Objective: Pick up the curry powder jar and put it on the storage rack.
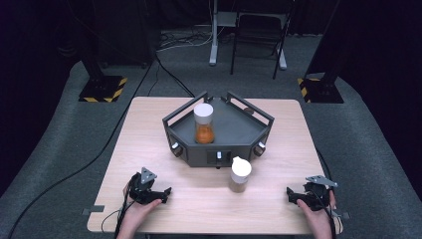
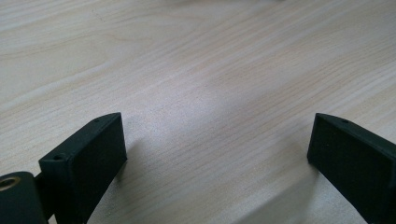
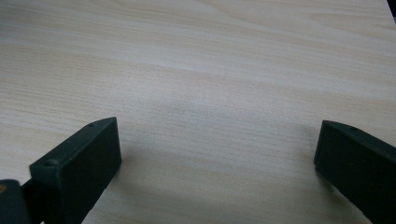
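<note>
Barely begun: left claw (image 1: 158, 195) and right claw (image 1: 294, 196) resting wide open, empty, on worktop (image 1: 149, 129); brown jar (image 1: 240, 174) at twelve o'clock untouched, orange jar (image 1: 203, 123) in tray (image 1: 249, 130)

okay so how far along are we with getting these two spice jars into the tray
About halfway, it seems. Done: the orange-filled jar stands upright inside the dark tray. In hand: nothing; the left gripper and right gripper rest open on the table. Left: the brown-filled jar stands on the table just in front of the tray.
</note>
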A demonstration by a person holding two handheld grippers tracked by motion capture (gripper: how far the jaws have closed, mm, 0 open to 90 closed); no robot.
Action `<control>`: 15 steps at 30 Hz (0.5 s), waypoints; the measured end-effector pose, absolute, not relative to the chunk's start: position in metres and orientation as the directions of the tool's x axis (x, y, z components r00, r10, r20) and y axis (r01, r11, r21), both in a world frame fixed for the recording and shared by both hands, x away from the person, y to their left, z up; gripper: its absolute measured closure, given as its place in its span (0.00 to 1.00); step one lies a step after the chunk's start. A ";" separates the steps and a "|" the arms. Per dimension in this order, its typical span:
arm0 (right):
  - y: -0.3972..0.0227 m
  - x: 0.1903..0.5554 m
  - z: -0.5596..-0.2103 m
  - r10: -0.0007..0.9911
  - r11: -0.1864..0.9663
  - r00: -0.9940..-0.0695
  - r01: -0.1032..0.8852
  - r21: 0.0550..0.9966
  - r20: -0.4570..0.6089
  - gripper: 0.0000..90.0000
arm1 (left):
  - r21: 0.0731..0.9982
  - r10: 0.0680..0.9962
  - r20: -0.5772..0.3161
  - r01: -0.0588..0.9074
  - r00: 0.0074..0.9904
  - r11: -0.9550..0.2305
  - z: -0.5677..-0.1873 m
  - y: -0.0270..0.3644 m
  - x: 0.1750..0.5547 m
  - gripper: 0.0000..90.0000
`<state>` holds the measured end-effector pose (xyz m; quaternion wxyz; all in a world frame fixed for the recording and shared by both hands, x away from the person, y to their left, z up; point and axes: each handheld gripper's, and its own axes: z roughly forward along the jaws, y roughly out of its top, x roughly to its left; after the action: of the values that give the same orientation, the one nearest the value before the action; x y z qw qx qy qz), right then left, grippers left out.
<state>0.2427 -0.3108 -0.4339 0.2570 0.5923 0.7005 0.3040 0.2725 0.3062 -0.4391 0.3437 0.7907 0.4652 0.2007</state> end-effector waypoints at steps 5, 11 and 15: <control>-0.311 0.243 -0.434 0.986 0.113 -0.166 0.674 0.730 0.000 0.00 | 0.730 0.873 -0.003 0.597 0.488 -0.332 -0.439 0.307 0.273 0.05; -0.311 0.243 -0.434 0.985 0.117 -0.170 0.673 0.730 0.000 0.00 | 0.729 0.874 -0.003 0.599 0.487 -0.331 -0.439 0.307 0.273 0.05; -0.311 0.243 -0.434 0.985 0.117 -0.171 0.673 0.730 0.000 0.00 | 0.729 0.874 -0.003 0.599 0.487 -0.331 -0.439 0.307 0.273 0.05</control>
<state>0.2428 -0.3111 -0.4338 0.2563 0.5906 0.7020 0.3044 0.2730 0.3074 -0.4389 0.3430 0.7910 0.4654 0.2001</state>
